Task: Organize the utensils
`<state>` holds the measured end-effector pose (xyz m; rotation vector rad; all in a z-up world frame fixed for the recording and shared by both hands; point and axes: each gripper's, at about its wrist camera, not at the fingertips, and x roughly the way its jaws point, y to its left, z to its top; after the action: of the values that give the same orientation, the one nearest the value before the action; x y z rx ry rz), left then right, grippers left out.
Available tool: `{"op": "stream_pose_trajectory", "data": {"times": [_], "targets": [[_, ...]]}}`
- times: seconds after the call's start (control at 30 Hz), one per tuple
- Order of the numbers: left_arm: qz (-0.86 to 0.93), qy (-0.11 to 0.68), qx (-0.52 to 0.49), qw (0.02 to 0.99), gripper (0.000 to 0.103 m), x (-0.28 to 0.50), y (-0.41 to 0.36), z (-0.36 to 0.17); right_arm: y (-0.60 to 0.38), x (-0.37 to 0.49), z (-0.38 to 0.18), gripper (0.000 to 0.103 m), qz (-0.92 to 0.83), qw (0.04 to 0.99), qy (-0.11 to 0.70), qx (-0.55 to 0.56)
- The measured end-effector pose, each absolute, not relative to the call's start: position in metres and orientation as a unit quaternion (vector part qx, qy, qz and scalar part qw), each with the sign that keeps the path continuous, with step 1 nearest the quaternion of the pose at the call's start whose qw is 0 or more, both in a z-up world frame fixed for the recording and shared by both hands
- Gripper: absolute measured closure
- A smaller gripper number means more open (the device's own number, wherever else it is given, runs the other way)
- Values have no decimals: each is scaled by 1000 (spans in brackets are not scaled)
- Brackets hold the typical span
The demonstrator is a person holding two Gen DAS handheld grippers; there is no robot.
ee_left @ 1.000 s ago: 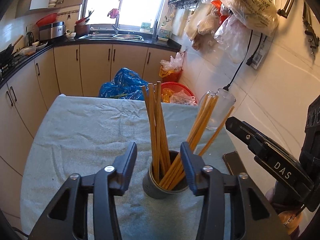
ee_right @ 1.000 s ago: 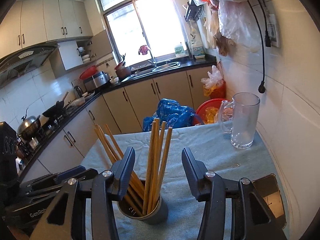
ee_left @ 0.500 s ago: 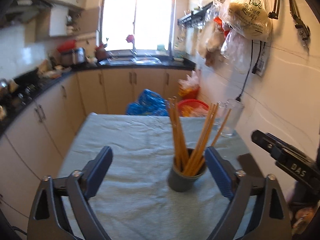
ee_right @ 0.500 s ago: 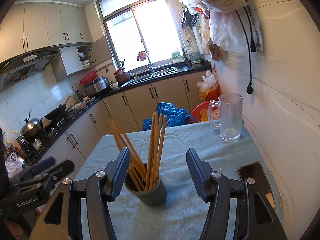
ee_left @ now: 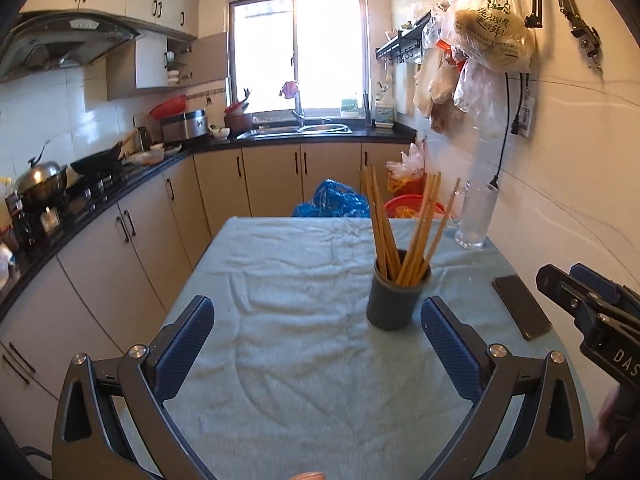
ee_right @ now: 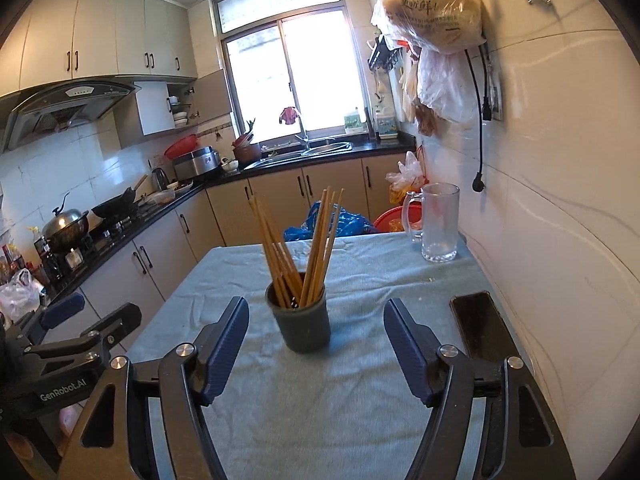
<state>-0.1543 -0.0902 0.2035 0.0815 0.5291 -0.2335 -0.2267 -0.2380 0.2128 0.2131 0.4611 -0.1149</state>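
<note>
A dark grey utensil cup [ee_left: 394,300] stands upright on the table, also in the right wrist view [ee_right: 301,320]. Several wooden chopsticks [ee_left: 400,228] stand in it, fanned out, also seen from the right [ee_right: 304,248]. My left gripper [ee_left: 316,320] is open and empty, held back from the cup, which sits ahead and to its right. My right gripper [ee_right: 316,332] is open and empty, with the cup just ahead between its jaws' line. Each gripper shows at the edge of the other's view, left [ee_right: 72,340] and right [ee_left: 588,312].
A light blue cloth [ee_left: 304,288] covers the table. A clear glass mug [ee_right: 438,222] stands at the far right corner. A black phone [ee_right: 482,326] lies near the right edge by the tiled wall. Kitchen counters, stove and sink lie beyond the table.
Both grippers have pulled back and up from the cup. The left gripper has opened wide. The cup and chopsticks have stayed in place.
</note>
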Motion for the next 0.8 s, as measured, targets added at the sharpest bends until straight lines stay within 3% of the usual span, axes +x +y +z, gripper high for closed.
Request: {"op": "stream_pose_trajectory", "data": {"times": [0.37,0.6,0.8], "targets": [[-109,269,36,956,0,-195,-78,191,-237,-294,226,26,-97,968,215,88],[-110,254,24,961,0,-210,-72,193,-265,-344,266,14,-182,962,202,-31],[-119,263,23,957,0,-212,-77,184,-274,-353,247,12,-187,956,225,-4]]}}
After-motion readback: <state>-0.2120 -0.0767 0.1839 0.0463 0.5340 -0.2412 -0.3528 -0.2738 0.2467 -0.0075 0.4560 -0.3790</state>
